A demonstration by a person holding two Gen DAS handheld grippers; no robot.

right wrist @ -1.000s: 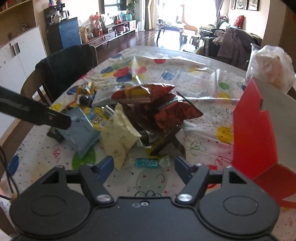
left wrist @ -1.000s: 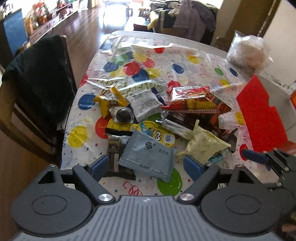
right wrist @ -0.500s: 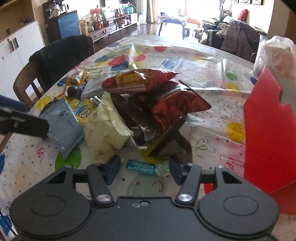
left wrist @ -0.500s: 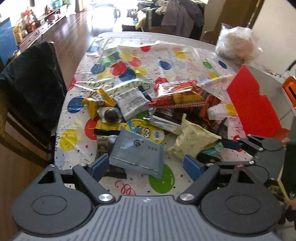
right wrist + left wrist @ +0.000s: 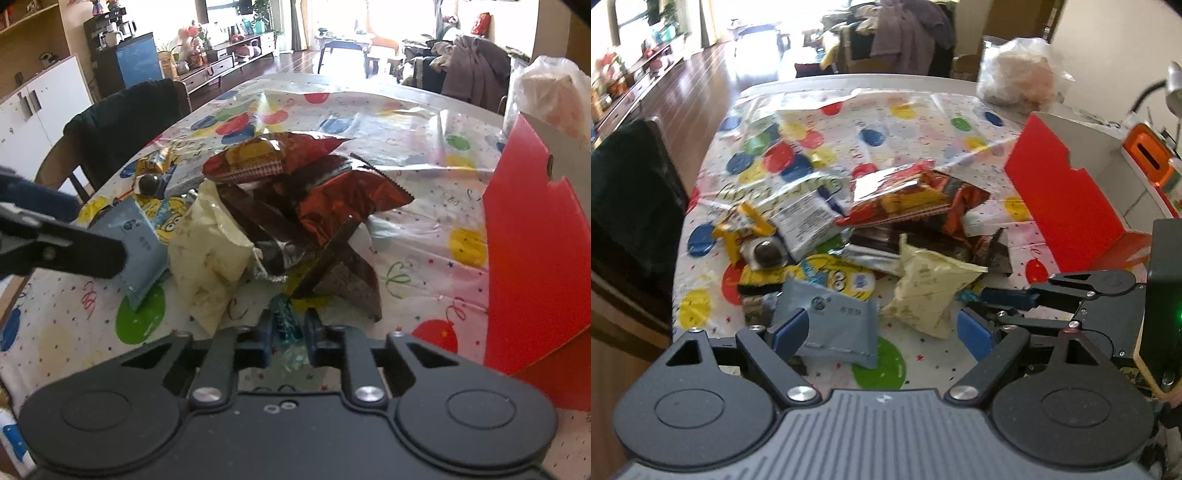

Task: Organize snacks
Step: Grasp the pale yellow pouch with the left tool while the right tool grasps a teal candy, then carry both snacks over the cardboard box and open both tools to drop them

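A heap of snack packets lies on the balloon-print tablecloth (image 5: 923,122): a grey-blue pouch (image 5: 834,325), a pale yellow bag (image 5: 927,288), red chip bags (image 5: 908,195) and a Minions packet (image 5: 834,277). My left gripper (image 5: 882,332) is open, low over the grey-blue pouch. My right gripper (image 5: 287,328) is shut on a small teal wrapped candy (image 5: 282,319) at the heap's near edge; it shows in the left wrist view (image 5: 1001,299) beside the candy (image 5: 967,295). The pale yellow bag (image 5: 207,254) and red bags (image 5: 343,199) lie just beyond.
An open red cardboard box (image 5: 1067,199) stands at the right, also in the right wrist view (image 5: 535,243). A clear plastic bag (image 5: 1019,74) sits at the far right. A dark chair (image 5: 631,206) stands at the table's left edge.
My right gripper has closed its fingers on the teal candy, which lay between its open fingers before. My left gripper has shifted slightly right and stays open.
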